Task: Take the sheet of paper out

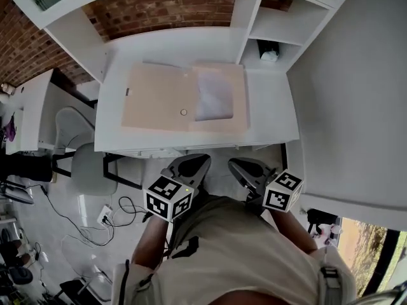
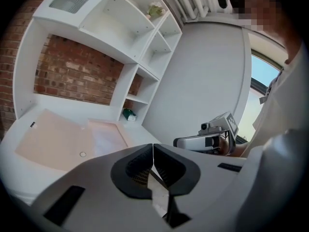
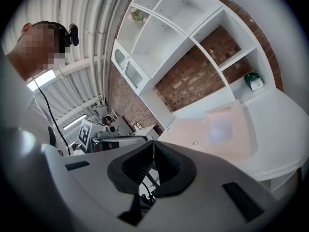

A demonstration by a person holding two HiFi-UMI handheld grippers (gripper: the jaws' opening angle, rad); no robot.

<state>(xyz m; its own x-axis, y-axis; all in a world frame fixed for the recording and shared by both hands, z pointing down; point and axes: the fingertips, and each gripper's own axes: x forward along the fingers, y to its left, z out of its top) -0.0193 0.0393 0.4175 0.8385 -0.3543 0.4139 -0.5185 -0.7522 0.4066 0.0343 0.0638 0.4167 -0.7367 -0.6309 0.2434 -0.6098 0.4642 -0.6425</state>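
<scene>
Beige folder (image 1: 159, 97) open on desk (image 1: 270, 116), sheet (image 1: 213, 94) inside; left gripper (image 1: 193, 165), right gripper (image 1: 245, 168) fingers clenched empty

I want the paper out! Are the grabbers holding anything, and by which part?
Nothing. The left gripper and right gripper are shut and empty; the sheet of paper lies in the folder.

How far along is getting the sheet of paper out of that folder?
Done: the beige folder lies open on the white desk. In hand: nothing; the left gripper and right gripper are both shut and empty, short of the desk edge. Left: the sheet rests on the folder's right half and has yet to be gripped and lifted out.
</scene>
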